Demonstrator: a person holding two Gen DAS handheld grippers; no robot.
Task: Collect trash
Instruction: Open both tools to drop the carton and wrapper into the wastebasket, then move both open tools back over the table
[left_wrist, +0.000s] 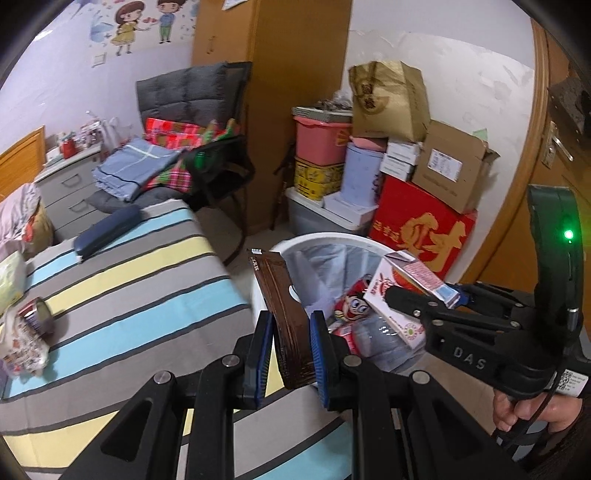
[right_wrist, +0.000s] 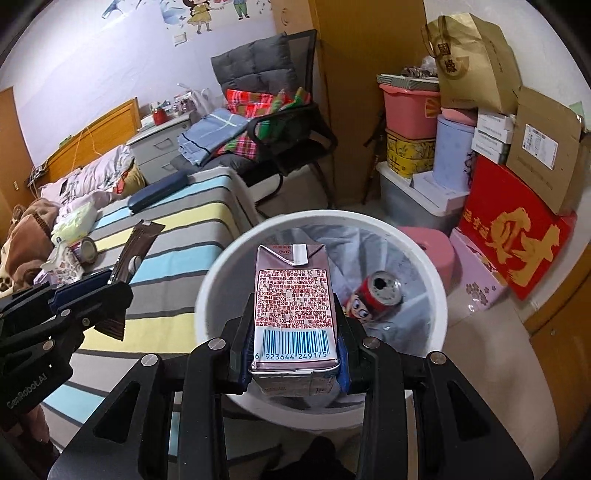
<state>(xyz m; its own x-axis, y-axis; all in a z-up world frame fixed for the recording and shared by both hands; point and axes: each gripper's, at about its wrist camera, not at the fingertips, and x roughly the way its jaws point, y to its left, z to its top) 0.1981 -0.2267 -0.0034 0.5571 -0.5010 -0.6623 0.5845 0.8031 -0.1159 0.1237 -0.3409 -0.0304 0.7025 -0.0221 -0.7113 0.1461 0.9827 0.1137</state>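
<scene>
White bin (right_wrist: 207, 295), red can (right_wrist: 380, 293) inside; brown wrapper (left_wrist: 284, 314); bedspread (left_wrist: 147, 295) striped grey, blue, yellow (left).

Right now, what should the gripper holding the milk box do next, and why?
Probably open and drop it. The right gripper is shut on the milk carton, which already hangs over the open white bin, where a red can lies.

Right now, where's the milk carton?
Clamped in the right gripper, the milk carton hangs over the white trash bin, above the red can.
</scene>
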